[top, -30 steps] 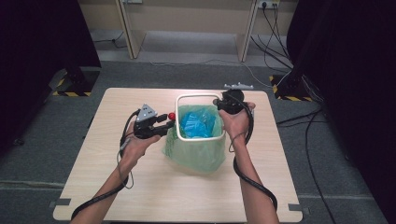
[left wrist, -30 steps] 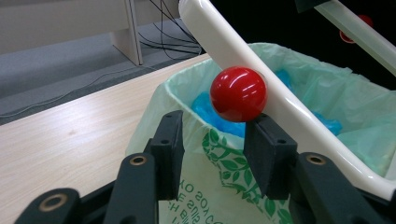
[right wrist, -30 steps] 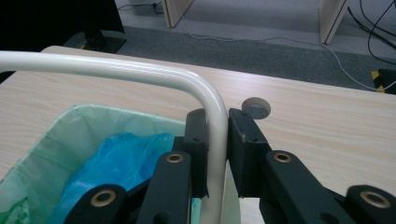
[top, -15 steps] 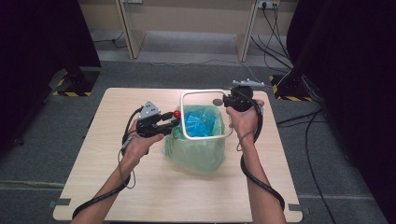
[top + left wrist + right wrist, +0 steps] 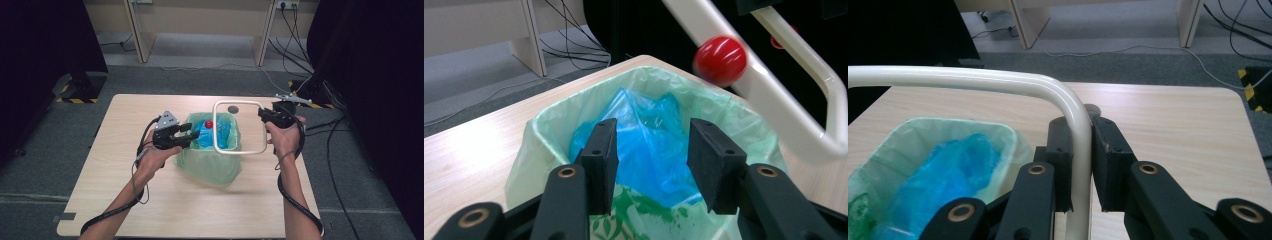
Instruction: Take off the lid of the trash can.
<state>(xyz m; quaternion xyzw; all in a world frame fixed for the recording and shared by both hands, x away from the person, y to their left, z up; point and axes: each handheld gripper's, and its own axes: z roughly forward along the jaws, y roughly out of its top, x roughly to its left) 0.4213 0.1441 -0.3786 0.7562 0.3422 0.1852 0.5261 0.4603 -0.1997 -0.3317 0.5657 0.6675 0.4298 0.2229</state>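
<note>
Overhead, we see the right gripper [image 5: 265, 116] pinching a smooth cream frame [image 5: 239, 127]; our left gripper [image 5: 649, 165], jaws spread, faces crinkled blue plastic [image 5: 649, 135] and a glossy red ball [image 5: 720, 60].

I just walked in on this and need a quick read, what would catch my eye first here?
The small bin lined with a green bag at the middle of the table, with crumpled blue plastic inside it. To its right, the right gripper is shut on a cream rectangular frame held up beside the bin's far right corner. The left gripper is open at the bin's left rim, and a red ball shows over the bin's opening.
</note>
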